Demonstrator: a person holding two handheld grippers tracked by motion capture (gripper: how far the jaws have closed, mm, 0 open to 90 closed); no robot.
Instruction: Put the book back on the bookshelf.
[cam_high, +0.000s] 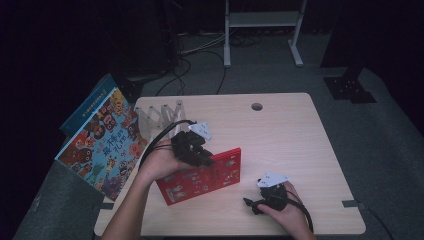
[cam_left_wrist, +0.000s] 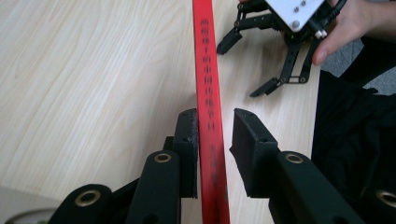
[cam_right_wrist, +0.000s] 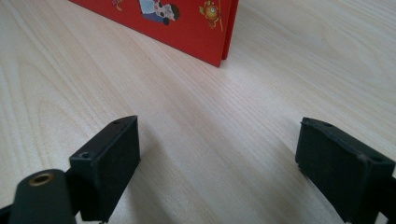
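A thin red picture book (cam_high: 200, 175) stands on its edge near the middle of the light wood table (cam_high: 280, 135). My left gripper (cam_high: 206, 160) sits over the book's top left end. In the left gripper view the book's spine (cam_left_wrist: 205, 70) runs between the jaws of that gripper (cam_left_wrist: 215, 116): one pad touches it and the other stands a little off, so the gripper is open. My right gripper (cam_high: 252, 205) rests low by the table's front right, open with nothing between its fingers (cam_right_wrist: 217, 140). It faces the book's near corner (cam_right_wrist: 187, 28).
A large colourful picture book (cam_high: 102, 145) leans past the table's left edge, with a blue book (cam_high: 85, 107) behind it. A pale folding rack (cam_high: 155, 117) stands at the back left. A cable hole (cam_high: 257, 106) sits near the far edge. A metal frame (cam_high: 260, 30) stands on the floor beyond.
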